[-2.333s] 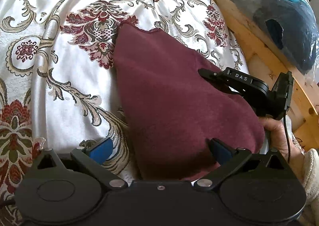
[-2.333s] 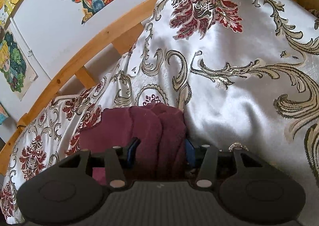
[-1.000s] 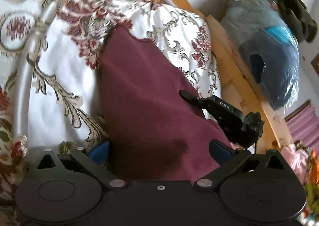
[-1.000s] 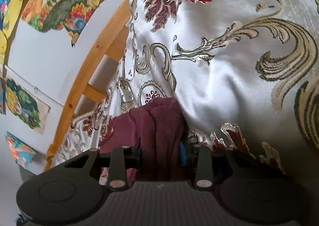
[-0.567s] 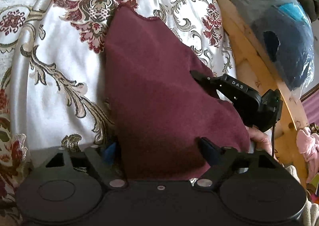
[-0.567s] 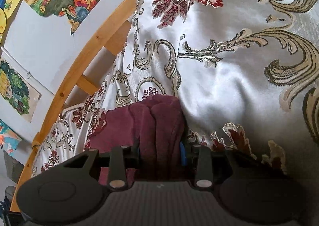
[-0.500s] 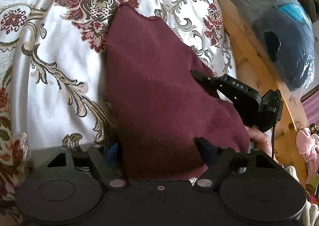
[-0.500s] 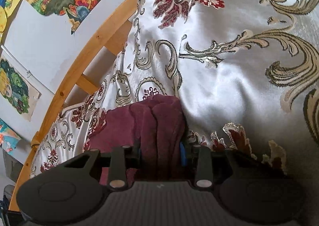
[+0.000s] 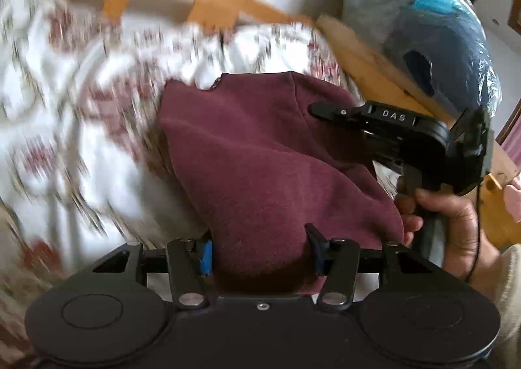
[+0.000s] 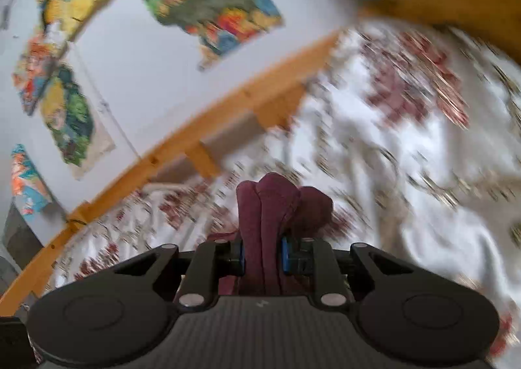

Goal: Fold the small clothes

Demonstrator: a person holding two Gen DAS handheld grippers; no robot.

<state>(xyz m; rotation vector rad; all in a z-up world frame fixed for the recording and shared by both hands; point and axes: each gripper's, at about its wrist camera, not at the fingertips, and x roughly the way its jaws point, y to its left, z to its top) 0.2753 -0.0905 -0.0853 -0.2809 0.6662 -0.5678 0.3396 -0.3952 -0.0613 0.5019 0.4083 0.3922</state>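
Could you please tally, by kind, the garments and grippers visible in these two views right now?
Maroon garment: 1
Grippers: 2, left gripper and right gripper, both shut on the garment
Total: 3

- A home bedroom is showing in both wrist views, blurred in places.
- A satin bedspread (image 9: 81, 128) with red and gold floral scrolls is covering the bed.
- A wooden bed frame (image 10: 182, 144) with short slats is running along a white wall.
- Colourful paper pictures (image 10: 208, 7) are hanging on that wall.
- Bundles in clear plastic bags (image 9: 433, 40) are lying piled beyond the frame's corner.
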